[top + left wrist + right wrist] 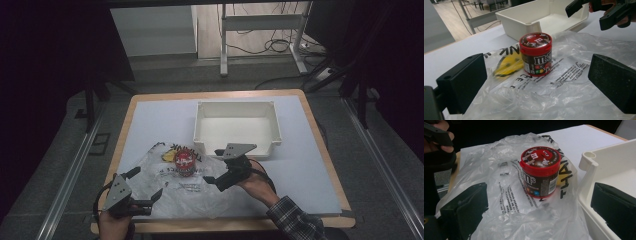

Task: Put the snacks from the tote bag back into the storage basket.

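Nearest us, our left gripper point(146, 186) hovers over the near-left corner of the clear plastic bag point(170, 187), jaws spread wide and holding nothing. Farther in, the red-lidded candy tub point(185, 164) stands upright on the bag. To its right, our right gripper point(214, 166) gapes wide, empty. Beyond sits the white bin point(236, 127).

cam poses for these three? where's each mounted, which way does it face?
High view: above the person's side, looking forward and down on the table; both hands, left gripper, right gripper.
Left gripper view: along its own open jaws toward the candy jar on the plastic bag, white bin beyond.
Right gripper view: along its own open jaws, bin at right.
Shared: jar, bag, bin.
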Action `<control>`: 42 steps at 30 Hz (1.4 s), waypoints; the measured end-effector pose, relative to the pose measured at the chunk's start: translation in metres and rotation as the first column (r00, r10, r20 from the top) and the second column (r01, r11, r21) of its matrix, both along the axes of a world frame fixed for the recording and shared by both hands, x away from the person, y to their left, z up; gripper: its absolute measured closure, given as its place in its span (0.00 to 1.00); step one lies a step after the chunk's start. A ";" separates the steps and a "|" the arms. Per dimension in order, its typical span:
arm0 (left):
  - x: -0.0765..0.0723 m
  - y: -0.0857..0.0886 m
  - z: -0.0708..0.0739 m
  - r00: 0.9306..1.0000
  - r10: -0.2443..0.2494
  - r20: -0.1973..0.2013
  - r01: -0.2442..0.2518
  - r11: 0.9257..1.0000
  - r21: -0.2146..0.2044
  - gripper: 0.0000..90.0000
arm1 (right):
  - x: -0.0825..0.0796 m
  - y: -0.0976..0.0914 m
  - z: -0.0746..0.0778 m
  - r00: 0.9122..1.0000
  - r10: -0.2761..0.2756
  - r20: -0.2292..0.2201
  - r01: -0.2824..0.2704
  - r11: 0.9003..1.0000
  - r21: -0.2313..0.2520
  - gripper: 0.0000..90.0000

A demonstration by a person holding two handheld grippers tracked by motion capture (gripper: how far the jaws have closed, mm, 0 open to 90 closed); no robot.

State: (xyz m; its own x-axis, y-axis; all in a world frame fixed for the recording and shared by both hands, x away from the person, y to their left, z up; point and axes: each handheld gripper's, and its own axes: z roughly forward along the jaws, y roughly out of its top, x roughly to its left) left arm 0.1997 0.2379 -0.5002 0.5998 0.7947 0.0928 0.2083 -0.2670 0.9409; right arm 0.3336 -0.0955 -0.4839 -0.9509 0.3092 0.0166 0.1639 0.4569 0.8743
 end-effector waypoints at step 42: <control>0.000 0.000 0.000 1.000 -0.004 0.002 0.004 1.000 0.005 0.02 | 0.018 0.033 -0.002 0.996 0.044 -0.076 -0.052 0.993 -0.108 0.02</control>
State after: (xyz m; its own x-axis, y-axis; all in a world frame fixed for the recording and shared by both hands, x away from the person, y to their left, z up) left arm 0.1997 0.2381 -0.5001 0.6028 0.7919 0.0981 0.2055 -0.2728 0.9399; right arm 0.3518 -0.0623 -0.4864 -0.9622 0.2668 0.0556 0.2014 0.5587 0.8046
